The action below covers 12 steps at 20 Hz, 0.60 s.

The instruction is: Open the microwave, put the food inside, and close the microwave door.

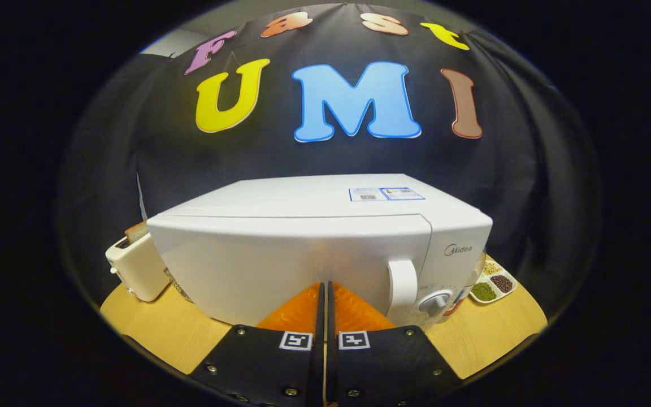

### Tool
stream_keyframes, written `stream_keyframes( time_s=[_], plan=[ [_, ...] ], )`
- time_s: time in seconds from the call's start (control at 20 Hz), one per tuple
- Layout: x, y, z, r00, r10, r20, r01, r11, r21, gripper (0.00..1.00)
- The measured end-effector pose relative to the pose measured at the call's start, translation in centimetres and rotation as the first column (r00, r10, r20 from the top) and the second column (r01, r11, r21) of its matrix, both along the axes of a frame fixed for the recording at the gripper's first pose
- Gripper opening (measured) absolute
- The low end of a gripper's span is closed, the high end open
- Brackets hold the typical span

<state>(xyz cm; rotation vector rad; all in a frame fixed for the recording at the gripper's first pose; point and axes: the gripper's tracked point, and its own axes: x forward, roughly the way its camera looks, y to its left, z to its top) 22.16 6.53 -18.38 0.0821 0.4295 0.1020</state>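
A white microwave [314,249] stands on the round wooden table [150,328], its door closed. Its white vertical handle [403,285] is at the door's right side, with a round knob [435,303] on the control panel beside it. My gripper [324,288] is shut, its two orange fingers [354,314] pressed together with nothing between them. The fingertips are at the lower middle of the microwave door, touching it or very close to it, left of the handle. I cannot make out any food item apart from the tray's contents.
A white toaster [136,265] with a slice of bread in it stands left of the microwave. Right of the microwave lies a small white tray [494,281] with compartments of grains or beans. Bare table shows in front on both sides of the fingers.
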Motion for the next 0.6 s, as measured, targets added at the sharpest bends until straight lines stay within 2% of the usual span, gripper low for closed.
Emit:
stream_keyframes(
  time_s=[0.6],
  plan=[
    [-10.4,-1.5,9.7,0.985,-0.015,0.171,0.017,1.0,-0.011,0.03]
  ],
)
